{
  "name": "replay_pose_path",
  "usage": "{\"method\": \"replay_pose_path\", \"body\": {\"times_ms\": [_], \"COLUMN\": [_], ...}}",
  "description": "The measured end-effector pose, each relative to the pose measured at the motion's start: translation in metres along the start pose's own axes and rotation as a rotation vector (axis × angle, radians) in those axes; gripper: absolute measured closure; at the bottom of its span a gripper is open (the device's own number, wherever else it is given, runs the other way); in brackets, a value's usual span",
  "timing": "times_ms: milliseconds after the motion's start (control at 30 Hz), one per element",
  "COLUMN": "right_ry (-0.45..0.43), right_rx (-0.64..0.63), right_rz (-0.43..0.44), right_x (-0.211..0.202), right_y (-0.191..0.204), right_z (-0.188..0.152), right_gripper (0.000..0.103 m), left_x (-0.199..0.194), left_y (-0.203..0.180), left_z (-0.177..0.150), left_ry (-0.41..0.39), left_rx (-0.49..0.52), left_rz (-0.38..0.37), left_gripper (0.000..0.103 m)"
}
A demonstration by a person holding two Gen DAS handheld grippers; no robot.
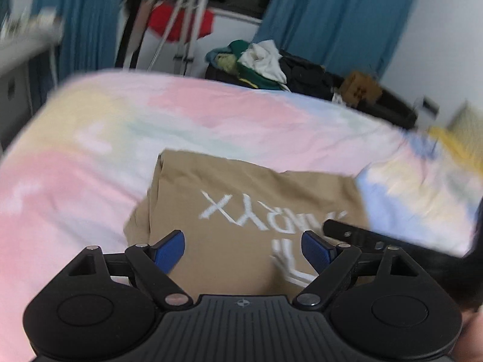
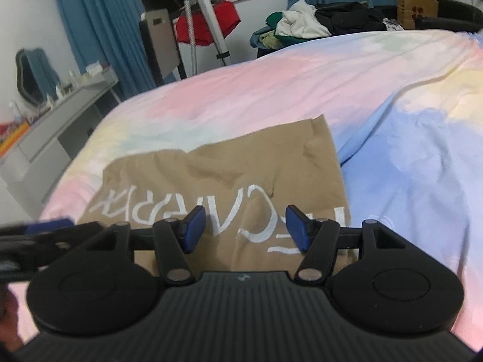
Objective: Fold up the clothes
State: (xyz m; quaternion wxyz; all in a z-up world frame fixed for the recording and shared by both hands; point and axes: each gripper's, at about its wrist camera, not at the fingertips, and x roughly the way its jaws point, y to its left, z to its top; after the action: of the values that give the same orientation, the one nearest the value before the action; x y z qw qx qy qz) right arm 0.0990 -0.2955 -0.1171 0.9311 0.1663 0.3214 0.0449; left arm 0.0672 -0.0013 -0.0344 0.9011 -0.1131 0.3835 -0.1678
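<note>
A tan garment (image 1: 241, 193) with white lettering lies folded into a rough rectangle on the pastel bedspread (image 1: 90, 157). My left gripper (image 1: 243, 250) hovers over its near left part, jaws wide apart, nothing between the blue pads (image 1: 170, 250). The right wrist view shows the same tan garment (image 2: 217, 169) on the pastel bedspread (image 2: 302, 84) from the other side. My right gripper (image 2: 245, 229) stands open above its near edge, blue pads (image 2: 193, 226) clear of the cloth. The other gripper's black finger (image 1: 353, 233) reaches in from the right there, and from the left in the right wrist view (image 2: 45, 229).
A pile of clothes (image 2: 299, 21) sits on dark furniture beyond the bed's far edge, beside a brown paper bag (image 2: 416, 6). A white stand (image 2: 211, 21) with a red cloth (image 2: 208, 24) is behind. A grey dresser (image 2: 54, 120) runs along the left. Blue curtains (image 2: 99, 24) hang behind.
</note>
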Motion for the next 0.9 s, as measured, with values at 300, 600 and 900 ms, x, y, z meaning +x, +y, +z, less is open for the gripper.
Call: {"method": "replay_pose_path", "body": {"times_ms": [300,600,900], "right_ry": [-0.080,-0.066,0.111], "right_rx": [0.110,0.249,0.638], "right_rz": [0.039,0.172,0.488], "right_x": [-0.032,-0.035,-0.022], "right_y": [-0.012,-0.018,-0.036], "right_z": [0.012,0.016,-0.002], "right_gripper": [0.040,0.040,0.040], "left_x": [0.006,0.045,0.046], "left_y": [0.037,0.080,0.091], "left_z": [-0.050,-0.068,-0.055], "left_ry": [0.177,0.066,-0.076], "left_rx": [-0.466,-0.784,-0.807], "left_rz": [-0.193,-0.271,-0.345], "left_gripper": [0.011,0.012,0.017]}}
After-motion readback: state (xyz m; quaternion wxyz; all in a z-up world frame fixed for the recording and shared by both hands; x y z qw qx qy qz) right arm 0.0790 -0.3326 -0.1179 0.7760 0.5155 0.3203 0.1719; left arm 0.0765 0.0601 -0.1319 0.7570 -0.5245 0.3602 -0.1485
